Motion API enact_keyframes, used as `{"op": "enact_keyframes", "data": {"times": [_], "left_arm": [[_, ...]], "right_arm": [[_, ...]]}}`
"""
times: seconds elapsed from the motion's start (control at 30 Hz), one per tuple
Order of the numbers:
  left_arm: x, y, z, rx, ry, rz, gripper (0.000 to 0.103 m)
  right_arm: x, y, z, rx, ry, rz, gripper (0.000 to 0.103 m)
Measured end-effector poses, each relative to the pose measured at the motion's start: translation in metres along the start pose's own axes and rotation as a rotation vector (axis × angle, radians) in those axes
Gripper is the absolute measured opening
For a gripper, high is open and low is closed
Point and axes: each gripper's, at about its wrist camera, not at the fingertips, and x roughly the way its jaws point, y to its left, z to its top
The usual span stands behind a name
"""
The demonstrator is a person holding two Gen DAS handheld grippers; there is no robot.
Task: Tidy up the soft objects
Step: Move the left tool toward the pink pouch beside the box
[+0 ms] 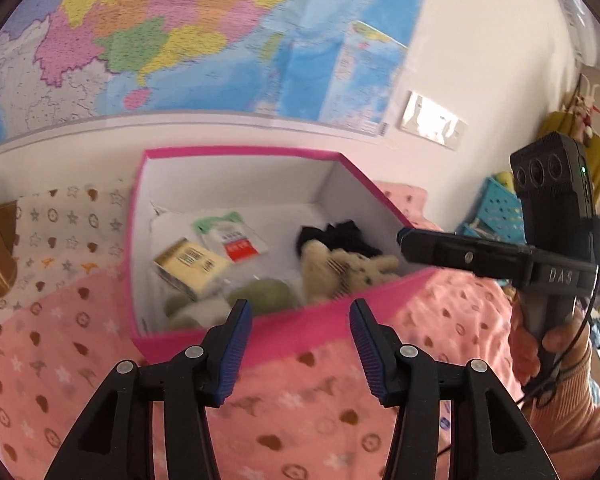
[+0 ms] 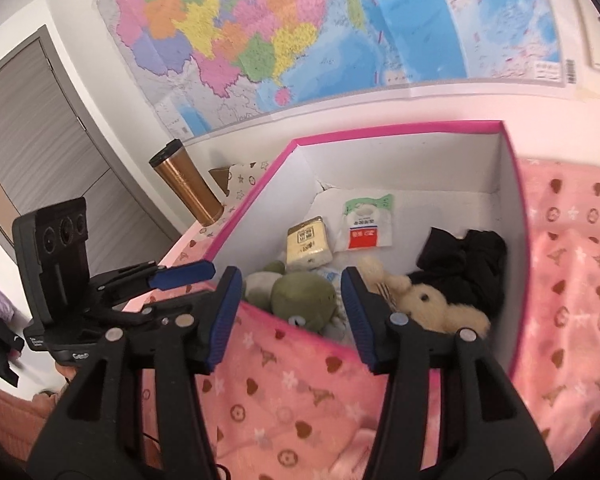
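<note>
Both grippers, left (image 1: 301,322) and right (image 2: 291,298), hung spread and empty before the pink box (image 1: 284,330). Toys sat inside: bear (image 2: 428,300), turtle (image 2: 300,300). Risk: blanket (image 2: 284,392) draped over the rim could snag a jaw.

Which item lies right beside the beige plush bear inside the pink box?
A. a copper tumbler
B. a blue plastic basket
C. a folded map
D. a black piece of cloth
D: in the right wrist view the black piece of cloth lies against the beige plush bear at the right end of the pink box; the copper tumbler stands outside it.
</note>
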Motion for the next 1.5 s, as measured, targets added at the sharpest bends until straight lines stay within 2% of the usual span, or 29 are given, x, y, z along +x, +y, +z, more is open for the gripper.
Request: {"op": "enact_keyframes", "data": {"times": [0.13,0.37,0.77,0.97,1.13,1.33,1.5], "left_arm": [[0.004,-0.015,-0.015,0.007,0.038,-0.051,0.052],[0.019,-0.037,-0.04,0.004,0.109,-0.127,0.052],[0.056,-0.058,-0.063,-0.005,0.224,-0.164,0.052],[0.074,-0.071,-0.069,0.023,0.274,-0.174,0.051],[0.082,-0.08,-0.075,0.04,0.304,-0.194,0.044],[0.091,-0.083,-0.076,0.038,0.329,-0.209,0.039],[0.097,-0.085,-0.078,0.034,0.348,-0.213,0.028]], "right_arm": [[-0.018,-0.004,-0.016,0.0,-0.005,-0.016,0.055],[-0.035,-0.021,-0.054,0.034,0.036,-0.078,0.055],[-0.042,-0.074,-0.121,0.219,0.102,-0.16,0.055],[-0.04,-0.082,-0.137,0.247,0.124,-0.178,0.055],[-0.037,-0.082,-0.142,0.235,0.13,-0.209,0.055],[-0.032,-0.082,-0.146,0.223,0.129,-0.19,0.055],[-0.03,-0.077,-0.147,0.216,0.123,-0.177,0.055]]}}
